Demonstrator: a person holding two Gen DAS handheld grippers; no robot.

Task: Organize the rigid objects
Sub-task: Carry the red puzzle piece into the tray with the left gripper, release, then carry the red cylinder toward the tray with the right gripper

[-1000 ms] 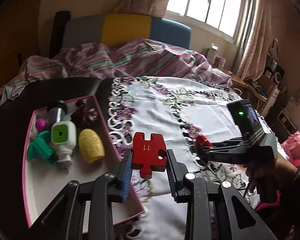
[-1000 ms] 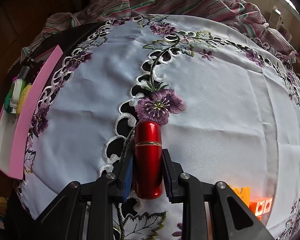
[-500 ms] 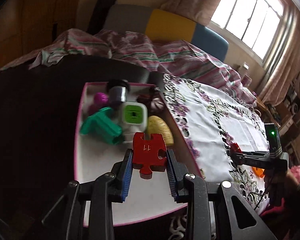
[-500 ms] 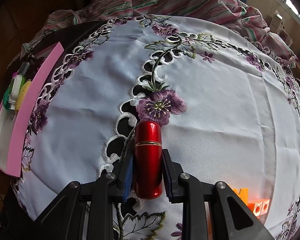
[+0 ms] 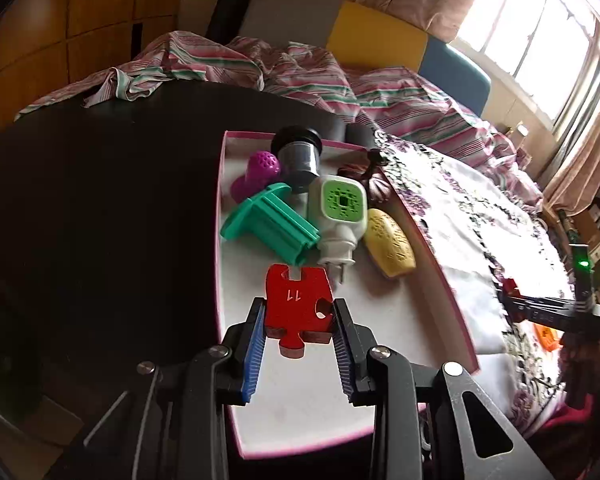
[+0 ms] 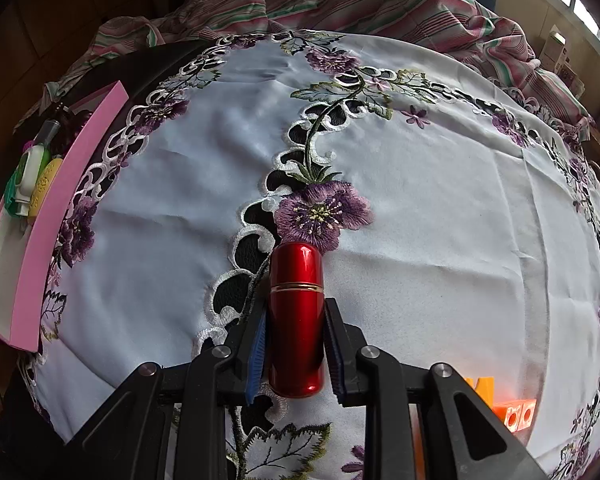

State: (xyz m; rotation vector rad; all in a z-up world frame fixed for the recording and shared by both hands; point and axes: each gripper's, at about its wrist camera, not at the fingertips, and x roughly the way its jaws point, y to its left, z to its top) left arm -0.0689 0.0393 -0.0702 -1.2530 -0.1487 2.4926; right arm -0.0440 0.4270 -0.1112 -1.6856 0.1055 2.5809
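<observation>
Above the pink-rimmed white tray, the left gripper is clamped on a flat red puzzle piece marked 11, held over the tray's bare near part. Further in lie a teal plastic spool, a white plug-in device with a green face, a yellow textured oval, a purple perforated piece and a dark cylinder. Over the white embroidered tablecloth, well apart from the tray, the right gripper grips a glossy red metal tube with a gold band. Orange blocks lie nearby on the cloth.
</observation>
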